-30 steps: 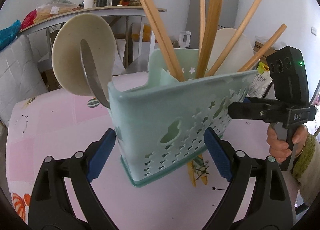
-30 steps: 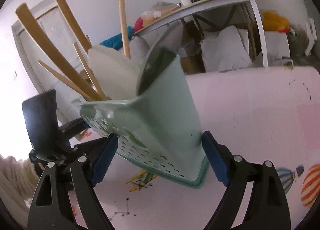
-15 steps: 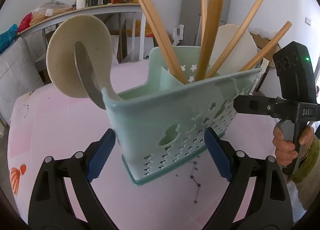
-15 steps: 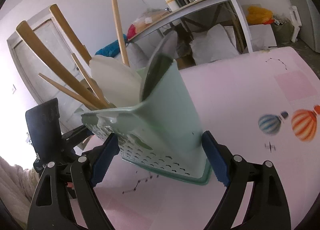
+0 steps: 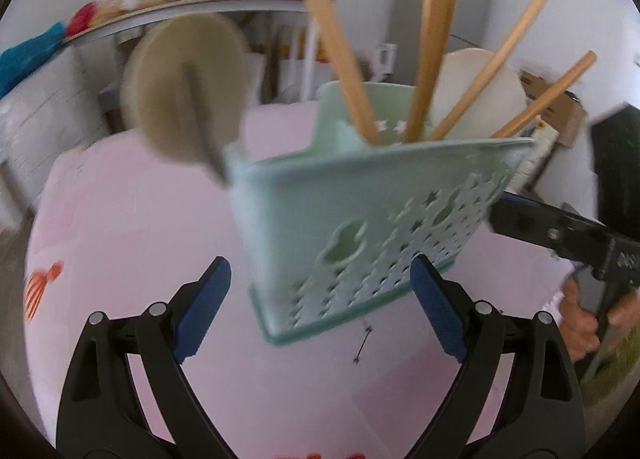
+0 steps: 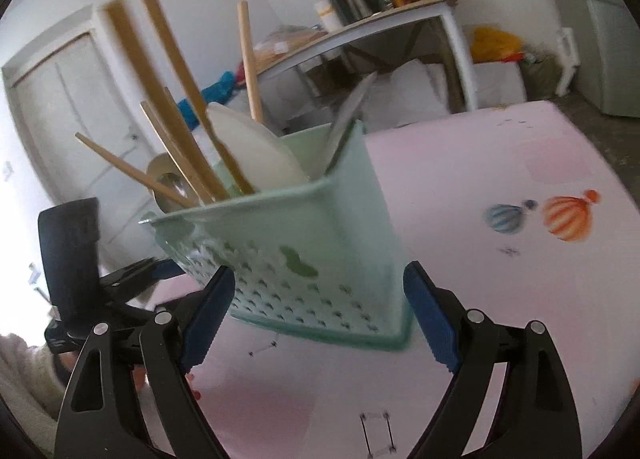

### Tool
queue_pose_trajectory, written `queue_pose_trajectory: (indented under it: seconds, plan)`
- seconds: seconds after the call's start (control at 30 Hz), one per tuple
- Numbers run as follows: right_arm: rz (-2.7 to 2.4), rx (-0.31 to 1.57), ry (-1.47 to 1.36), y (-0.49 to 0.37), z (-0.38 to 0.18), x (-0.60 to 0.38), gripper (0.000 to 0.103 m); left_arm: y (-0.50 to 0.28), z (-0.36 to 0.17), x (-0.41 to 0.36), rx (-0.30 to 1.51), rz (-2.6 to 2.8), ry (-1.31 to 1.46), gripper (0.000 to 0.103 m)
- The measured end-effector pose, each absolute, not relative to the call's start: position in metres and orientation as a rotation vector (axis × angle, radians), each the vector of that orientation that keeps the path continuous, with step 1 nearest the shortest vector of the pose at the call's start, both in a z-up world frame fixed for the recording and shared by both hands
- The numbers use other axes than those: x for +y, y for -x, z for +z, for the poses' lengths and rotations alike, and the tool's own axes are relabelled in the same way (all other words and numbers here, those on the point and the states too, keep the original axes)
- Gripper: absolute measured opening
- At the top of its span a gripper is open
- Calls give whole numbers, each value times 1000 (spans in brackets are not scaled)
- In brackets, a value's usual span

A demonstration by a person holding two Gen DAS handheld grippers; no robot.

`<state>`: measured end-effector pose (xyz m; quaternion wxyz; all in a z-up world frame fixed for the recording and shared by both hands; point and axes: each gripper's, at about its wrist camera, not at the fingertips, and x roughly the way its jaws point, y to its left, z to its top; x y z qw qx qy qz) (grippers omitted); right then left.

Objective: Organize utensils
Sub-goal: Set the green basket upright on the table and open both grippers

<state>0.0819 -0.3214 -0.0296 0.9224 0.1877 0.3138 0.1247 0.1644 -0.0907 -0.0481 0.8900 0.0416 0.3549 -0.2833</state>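
Both grippers had carried the basket (image 5: 360, 219) across the tabletop (image 5: 120, 227) since a second earlier: the printed balloons (image 6: 566, 217) now lay further left in the right view, and the basket's floor looked clear of the surface. The left gripper (image 5: 320, 307) had its fingers (image 5: 436, 311) clenched on one end of the basket, the right gripper (image 6: 318, 307) on the other, both spread wide by its walls. Sorting looked largely done: wooden handles (image 5: 432, 39) stood bunched in one compartment, a pale spatula (image 5: 184, 87) and a metal blade (image 5: 200, 119) leaned from another, and no loose utensil showed on the tabletop. What seemed left was setting the basket down. Motion blur smeared the left view, the utensils' lower ends were hidden inside the basket, and the contact of the left gripper's left finger with the wall was hard to make out.
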Motion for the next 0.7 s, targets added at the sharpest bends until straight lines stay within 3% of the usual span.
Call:
queue_pose_trajectory:
  seconds: [0.2, 0.3, 0.7]
  plan:
    - [-6, 677, -249, -33, -20, -296, 88, -131, -43, -67, 744, -451, -73, 92]
    - [-141, 715, -157, -19, -19, -269, 96, -115, -39, -62, 736, -383, -115, 94]
    - [-280, 719, -116, -10, -10, -238, 97, -84, -19, -54, 662, -126, -208, 94]
